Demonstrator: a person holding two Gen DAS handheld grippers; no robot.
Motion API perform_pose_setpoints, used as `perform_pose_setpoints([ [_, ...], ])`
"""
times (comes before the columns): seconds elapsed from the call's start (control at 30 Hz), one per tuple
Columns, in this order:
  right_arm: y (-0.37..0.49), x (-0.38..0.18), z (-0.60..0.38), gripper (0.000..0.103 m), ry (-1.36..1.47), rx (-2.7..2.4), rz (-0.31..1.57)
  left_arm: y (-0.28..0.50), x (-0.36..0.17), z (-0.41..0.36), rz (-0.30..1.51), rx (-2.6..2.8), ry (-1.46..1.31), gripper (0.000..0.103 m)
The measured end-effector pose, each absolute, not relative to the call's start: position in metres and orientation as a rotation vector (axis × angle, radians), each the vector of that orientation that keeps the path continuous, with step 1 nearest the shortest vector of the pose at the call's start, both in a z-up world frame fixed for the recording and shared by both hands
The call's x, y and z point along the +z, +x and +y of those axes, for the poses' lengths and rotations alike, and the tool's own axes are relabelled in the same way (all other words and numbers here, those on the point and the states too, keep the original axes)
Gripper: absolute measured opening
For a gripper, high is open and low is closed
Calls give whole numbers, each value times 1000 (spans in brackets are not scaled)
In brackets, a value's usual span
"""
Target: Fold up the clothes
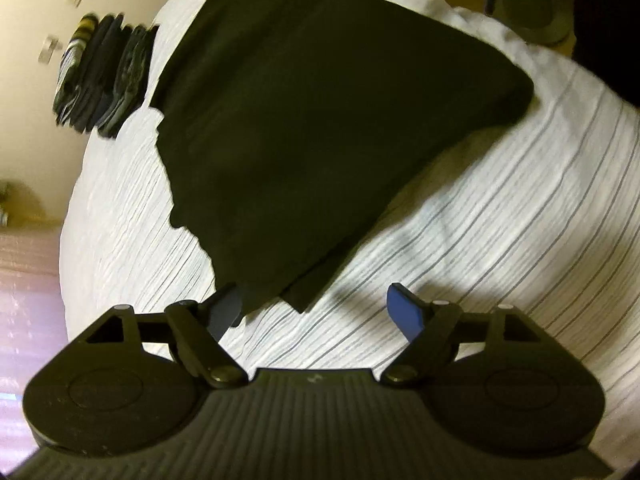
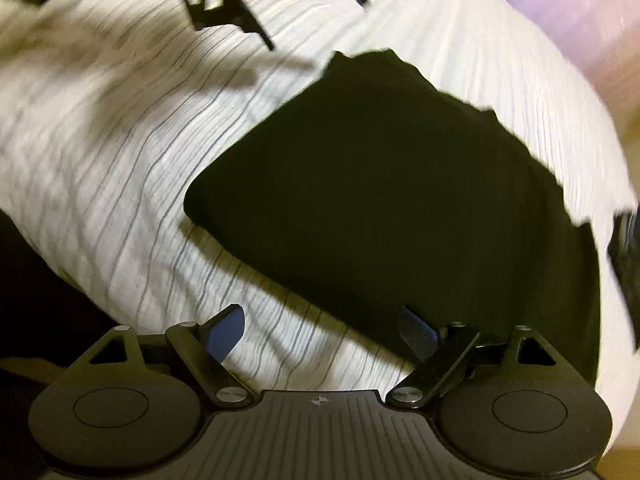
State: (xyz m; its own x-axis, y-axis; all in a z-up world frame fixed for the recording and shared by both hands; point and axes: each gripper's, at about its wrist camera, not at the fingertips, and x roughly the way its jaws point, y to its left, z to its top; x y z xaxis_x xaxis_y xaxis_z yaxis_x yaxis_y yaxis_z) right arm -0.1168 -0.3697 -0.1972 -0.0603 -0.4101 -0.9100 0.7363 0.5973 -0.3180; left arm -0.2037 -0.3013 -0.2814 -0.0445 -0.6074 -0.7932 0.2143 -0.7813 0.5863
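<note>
A black garment lies folded over on the white striped bedsheet. In the left wrist view my left gripper is open and empty, just short of the garment's near corner, with its left finger beside that corner. In the right wrist view the same garment fills the middle. My right gripper is open and empty at the garment's near edge, its right finger over the dark cloth and its left finger over the sheet.
A stack of folded dark clothes sits at the far left edge of the bed. Dark stand legs rise at the far side of the bed. A round stand base stands beyond the bed.
</note>
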Motion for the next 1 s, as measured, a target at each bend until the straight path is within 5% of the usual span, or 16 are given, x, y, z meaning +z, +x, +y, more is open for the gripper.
perform_pose_setpoints([
  [0.47, -94, -228, -385, 87, 178, -957, 1297, -193, -335, -334, -834, -1941, 1630, 75],
  [0.53, -94, -230, -383, 87, 180, -960, 1309, -194, -337, -343, -851, -1944, 1638, 57],
  [0.6, -95, -232, -383, 87, 181, -963, 1319, -196, -334, -349, -806, -1966, 1670, 25],
  [0.73, -95, -235, -385, 87, 172, -950, 1322, -198, -315, -356, -742, -1986, 1642, 11],
  [0.8, -98, -234, -387, 75, 185, -942, 1310, -201, -299, -363, -702, -1991, 1607, 11],
  [0.87, -105, -225, -392, 43, 226, -962, 1270, -204, -282, -371, -665, -1994, 1570, 10],
  [0.93, -114, -205, -395, 24, 267, -1003, 1204, -208, -261, -385, -642, -1989, 1523, 10],
  [1.0, -126, -180, -396, 23, 308, -1058, 1122, -213, -236, -401, -619, -1982, 1467, 10],
])
